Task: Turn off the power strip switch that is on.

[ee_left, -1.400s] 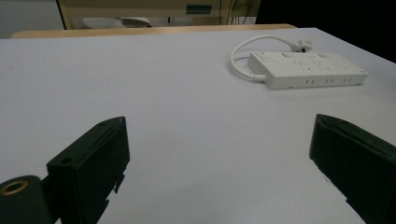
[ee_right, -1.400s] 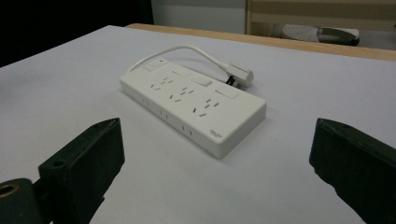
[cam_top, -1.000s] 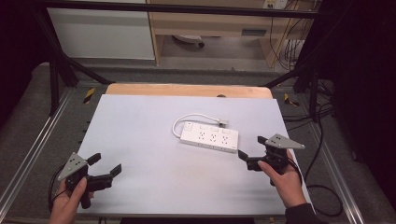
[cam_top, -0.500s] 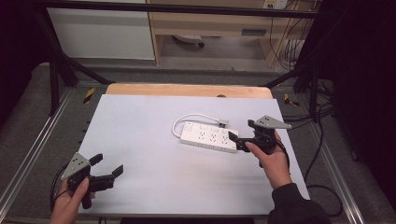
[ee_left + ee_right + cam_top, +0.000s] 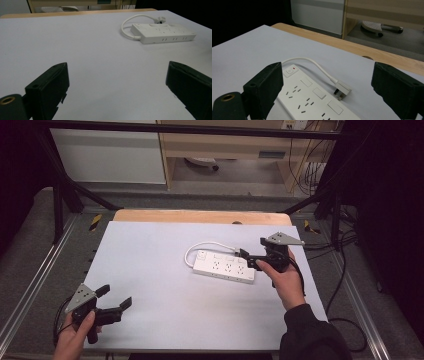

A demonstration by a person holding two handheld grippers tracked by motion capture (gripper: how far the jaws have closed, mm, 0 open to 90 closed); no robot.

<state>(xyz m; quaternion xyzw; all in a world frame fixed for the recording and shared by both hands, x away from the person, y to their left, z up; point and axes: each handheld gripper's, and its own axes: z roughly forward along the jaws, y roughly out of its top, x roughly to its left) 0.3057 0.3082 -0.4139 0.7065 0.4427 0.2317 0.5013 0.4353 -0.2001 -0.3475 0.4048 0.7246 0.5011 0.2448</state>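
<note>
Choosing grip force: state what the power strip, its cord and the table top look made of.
Power strip: smooth white moulded plastic, probably; faint sheen, crisp socket slots. Cord: flexible white rubbery sheath, judging by its bend. Table top: matte pale sheet, material unclear, over a light wooden board showing at the far edge.

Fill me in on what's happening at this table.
A person holds a two-jaw gripper in each hand over a white table. The right gripper is at the right end of a white power strip, jaws open above it and just closing a little, nothing pinched between them yet. The strip lies flat, its short cord looped round to its plug, which lies beside it. The left gripper hovers at the near left corner, jaws open, well away from the strip.
</note>
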